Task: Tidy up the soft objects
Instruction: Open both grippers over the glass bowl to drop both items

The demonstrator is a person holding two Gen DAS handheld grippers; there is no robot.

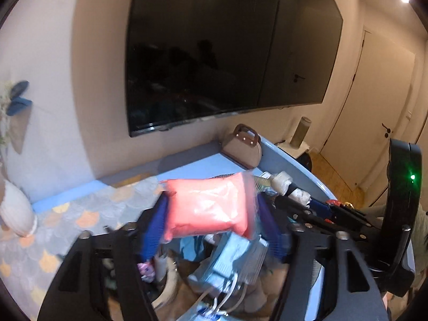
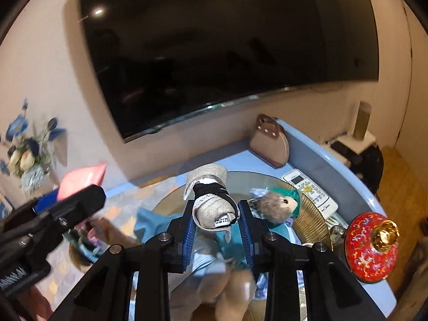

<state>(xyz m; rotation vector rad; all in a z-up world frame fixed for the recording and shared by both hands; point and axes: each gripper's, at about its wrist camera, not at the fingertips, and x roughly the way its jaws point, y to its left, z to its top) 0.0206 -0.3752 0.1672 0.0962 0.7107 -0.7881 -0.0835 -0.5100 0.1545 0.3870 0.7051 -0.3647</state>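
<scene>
The left gripper (image 1: 211, 224) pinches a pink plastic-wrapped packet (image 1: 207, 204) between its blue pads, held up above a heap of soft things that includes a pale blue pack of face masks (image 1: 235, 260). The right gripper (image 2: 216, 230) clamps a rolled straw hat (image 2: 211, 200) with a black band, lifted over a glass-topped tray. Only the right wrist view shows the small plush mouse (image 2: 278, 206) in green lying just beside the hat, the white remote control (image 2: 310, 191) behind it, the red lidded jar (image 2: 370, 246) at the right edge and the blue flowers (image 2: 26, 149) by the wall. Both views show the beige handbag (image 1: 242, 147) against the wall under the dark television (image 1: 230, 50).
</scene>
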